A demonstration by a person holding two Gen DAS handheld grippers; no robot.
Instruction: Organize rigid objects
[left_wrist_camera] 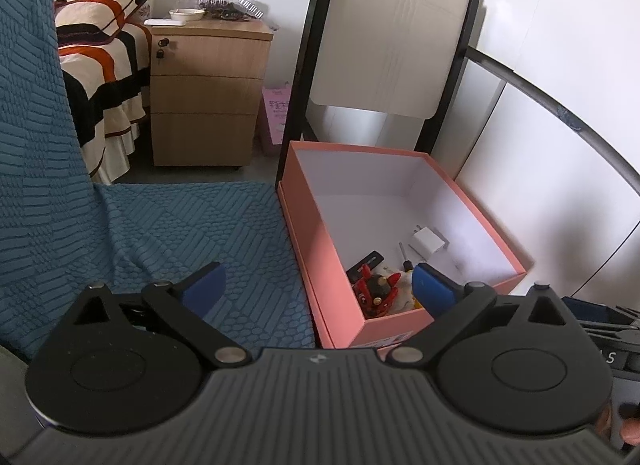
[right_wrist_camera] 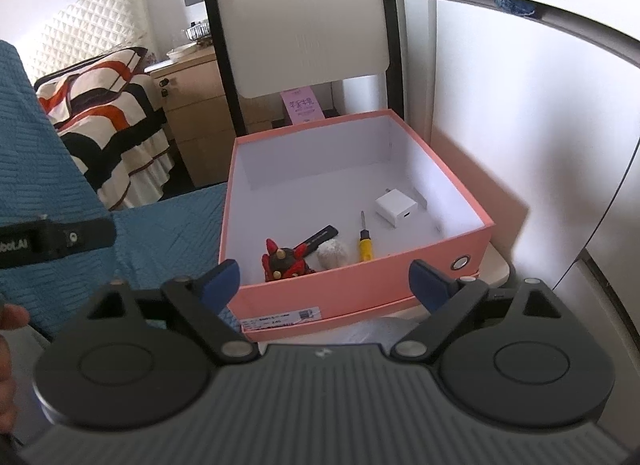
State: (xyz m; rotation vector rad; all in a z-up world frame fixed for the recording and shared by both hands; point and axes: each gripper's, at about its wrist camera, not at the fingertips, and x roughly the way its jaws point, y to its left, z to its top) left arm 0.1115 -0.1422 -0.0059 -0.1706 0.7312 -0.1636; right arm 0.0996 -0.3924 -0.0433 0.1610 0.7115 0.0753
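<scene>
Five small rigid things lie inside the pink box (right_wrist_camera: 360, 297), gathered near its front wall, so both grippers, left (left_wrist_camera: 318, 283) and right (right_wrist_camera: 324, 279), hang before it, jaws spread, empty.

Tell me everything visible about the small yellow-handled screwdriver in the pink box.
The screwdriver is short, with a yellow handle that looks like plastic, a black collar and a thin metal shaft. It lies flat on the white floor of the open pink box, handle toward the near wall, tip pointing away. It sits between the white fluffy ball and the white charger, apparently touching neither. No claw holds it.
</scene>
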